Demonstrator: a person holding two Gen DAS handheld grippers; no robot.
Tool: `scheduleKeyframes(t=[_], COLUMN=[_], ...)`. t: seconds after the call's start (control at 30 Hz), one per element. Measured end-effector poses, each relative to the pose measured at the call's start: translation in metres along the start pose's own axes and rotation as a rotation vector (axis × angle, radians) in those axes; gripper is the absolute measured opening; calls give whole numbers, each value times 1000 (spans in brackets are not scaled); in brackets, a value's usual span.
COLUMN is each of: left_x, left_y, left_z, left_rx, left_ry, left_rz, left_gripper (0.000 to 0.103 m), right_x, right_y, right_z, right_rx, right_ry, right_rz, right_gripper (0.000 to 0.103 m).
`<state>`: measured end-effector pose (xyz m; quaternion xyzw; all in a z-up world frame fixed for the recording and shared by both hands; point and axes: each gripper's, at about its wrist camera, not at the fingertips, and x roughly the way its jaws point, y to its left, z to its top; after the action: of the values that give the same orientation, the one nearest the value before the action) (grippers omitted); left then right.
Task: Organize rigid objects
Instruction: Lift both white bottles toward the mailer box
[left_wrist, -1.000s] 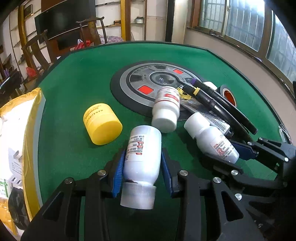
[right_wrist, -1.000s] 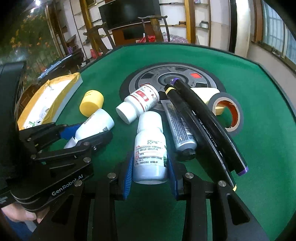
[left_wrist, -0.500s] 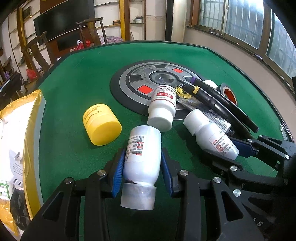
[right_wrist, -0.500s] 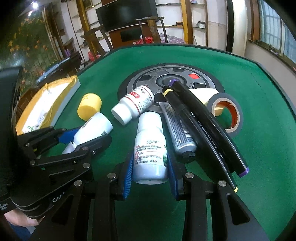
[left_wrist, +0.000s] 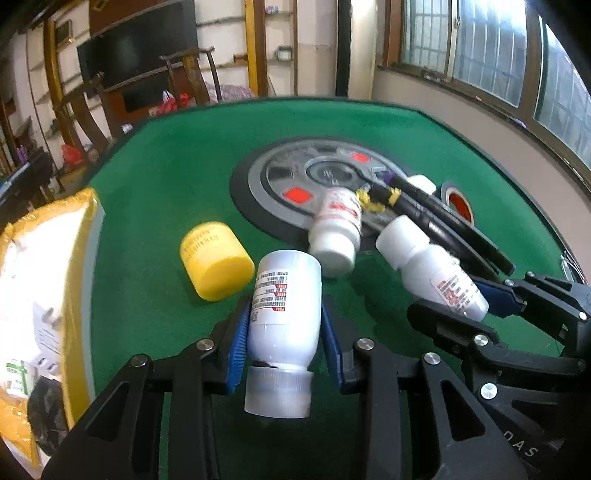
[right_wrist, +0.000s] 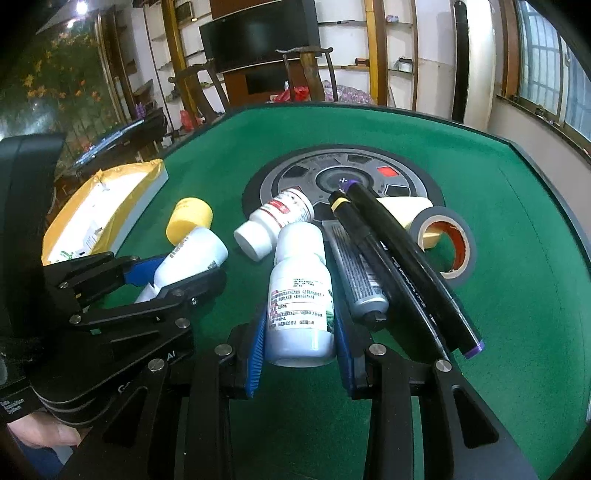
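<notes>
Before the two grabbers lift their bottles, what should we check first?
1. Left gripper shut on its bottle: ok, blue pads press both sides.
2. Right gripper shut on its bottle: ok.
3. Caps on: ok for both held bottles.
4. Third bottle beside the right one, touching or apart: cannot tell.
5. Gray tube and black markers close on the right: not ok, lifting may nudge them.
6. Yellow jar away from the left bottle: ok.
</notes>
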<state>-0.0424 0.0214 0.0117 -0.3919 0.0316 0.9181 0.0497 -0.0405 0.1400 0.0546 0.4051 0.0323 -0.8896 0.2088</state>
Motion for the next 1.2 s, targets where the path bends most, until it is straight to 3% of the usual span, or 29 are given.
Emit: scheduleKeyframes(t=[0.37,0.6,0.87,1.2], left_x=[-16,-18,-29,-56], left_y=[-4,-4,-2,9], left_z=[3,2,-3,-15], left_rx=[28,34,-2,-22], left_ry=[-121,-129,-100,-107], left_rz=[104,124,52,40], left_gripper=[33,33,33,33], right_x=[-9,-9,-14,-16], right_y=[2,3,0,-5], right_z=[2,5,7,8], right_rx=[7,6,38,53], right_ry=[-41,-47,-66,-75], right_rz=[15,19,35,26], right_gripper=[30,30,30,30])
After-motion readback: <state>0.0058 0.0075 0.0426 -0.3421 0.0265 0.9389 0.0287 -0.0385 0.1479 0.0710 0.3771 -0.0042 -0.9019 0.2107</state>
